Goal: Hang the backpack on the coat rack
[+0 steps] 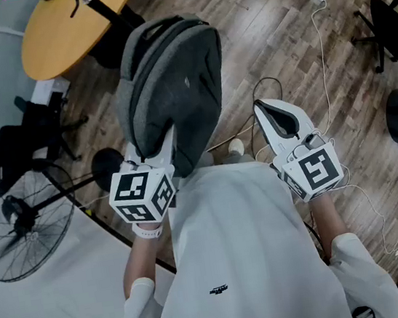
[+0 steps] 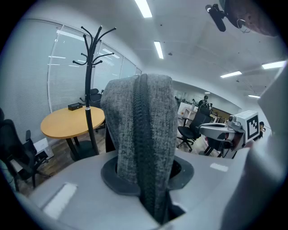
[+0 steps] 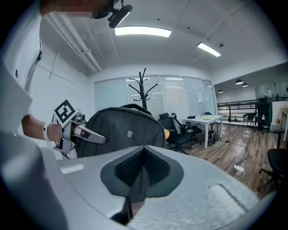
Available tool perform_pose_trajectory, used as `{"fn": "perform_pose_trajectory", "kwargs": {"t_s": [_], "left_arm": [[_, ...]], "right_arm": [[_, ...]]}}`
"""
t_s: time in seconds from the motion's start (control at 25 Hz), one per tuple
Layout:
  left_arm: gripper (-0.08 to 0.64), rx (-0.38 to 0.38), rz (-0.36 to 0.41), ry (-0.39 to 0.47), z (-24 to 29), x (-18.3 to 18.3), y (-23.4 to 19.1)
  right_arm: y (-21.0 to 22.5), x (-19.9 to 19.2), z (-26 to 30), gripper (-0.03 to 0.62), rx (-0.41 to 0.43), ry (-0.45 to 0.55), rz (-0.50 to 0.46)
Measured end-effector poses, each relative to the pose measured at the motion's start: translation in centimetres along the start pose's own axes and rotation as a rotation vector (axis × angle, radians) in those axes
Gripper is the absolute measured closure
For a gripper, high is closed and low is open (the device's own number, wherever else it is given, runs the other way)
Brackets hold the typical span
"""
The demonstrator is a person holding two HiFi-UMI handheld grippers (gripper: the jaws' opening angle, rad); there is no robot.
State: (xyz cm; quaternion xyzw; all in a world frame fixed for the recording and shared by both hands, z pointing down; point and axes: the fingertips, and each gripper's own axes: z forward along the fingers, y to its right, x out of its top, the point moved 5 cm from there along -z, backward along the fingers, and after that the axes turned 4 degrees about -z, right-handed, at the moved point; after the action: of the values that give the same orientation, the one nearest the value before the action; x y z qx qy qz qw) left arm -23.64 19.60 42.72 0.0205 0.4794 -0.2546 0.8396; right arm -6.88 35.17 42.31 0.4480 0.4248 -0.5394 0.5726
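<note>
Mid-carry, by the look of it. Gripping the backpack (image 1: 174, 84) with the left claw (image 1: 155, 152), clenched on a fold of its grey knit fabric, and holding it off the floor at twelve o'clock from the body. Keeping the right claw (image 1: 279, 117) clenched on nothing, at three o'clock of the bag and apart from it.

Not yet hung. Facing the coat rack (image 2: 88, 85) from well apart, at ten o'clock in the left gripper view, just beside the round counter (image 2: 72, 123).

Next, probably: closing in on the rack, raising the bag to prong height, then finding a loop or strap to slip over a prong. No such loop in plain sight, so likely calling on the right claw to pick one out and steady the load.
</note>
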Motion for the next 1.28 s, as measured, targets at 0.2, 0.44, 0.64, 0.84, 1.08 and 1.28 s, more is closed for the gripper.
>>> {"fn": "perform_pose_trajectory", "kwargs": {"t_s": [0.2,0.44,0.64,0.84,1.08,1.28], "left_arm": [[0.454,0.022,-0.053,-0.022,-1.1,-1.8,0.8],[0.454,0.014,-0.072,0.008,-1.2,-2.3,2.2],[0.454,0.007,-0.05,0.027,-0.8,-1.9,3.4],[0.454,0.002,-0.037,0.057,-0.6,-0.8,4.2],[0.453,0.001,-0.046,0.057,0.3,-0.1,4.6],[0.453,-0.003,-0.053,0.046,1.3,0.8,3.5]], "right_arm": [[0.0,-0.4,-0.6,0.591,0.01,-0.017,-0.016],[0.8,0.2,-1.7,0.589,0.014,0.067,0.07],[1.7,0.4,-3.5,0.587,-0.019,0.109,0.061],[2.6,0.0,-4.1,0.574,-0.03,0.108,0.067],[3.4,0.0,-3.5,0.526,-0.014,0.103,0.067],[4.1,1.1,-1.9,0.527,-0.018,0.119,0.063]]}}
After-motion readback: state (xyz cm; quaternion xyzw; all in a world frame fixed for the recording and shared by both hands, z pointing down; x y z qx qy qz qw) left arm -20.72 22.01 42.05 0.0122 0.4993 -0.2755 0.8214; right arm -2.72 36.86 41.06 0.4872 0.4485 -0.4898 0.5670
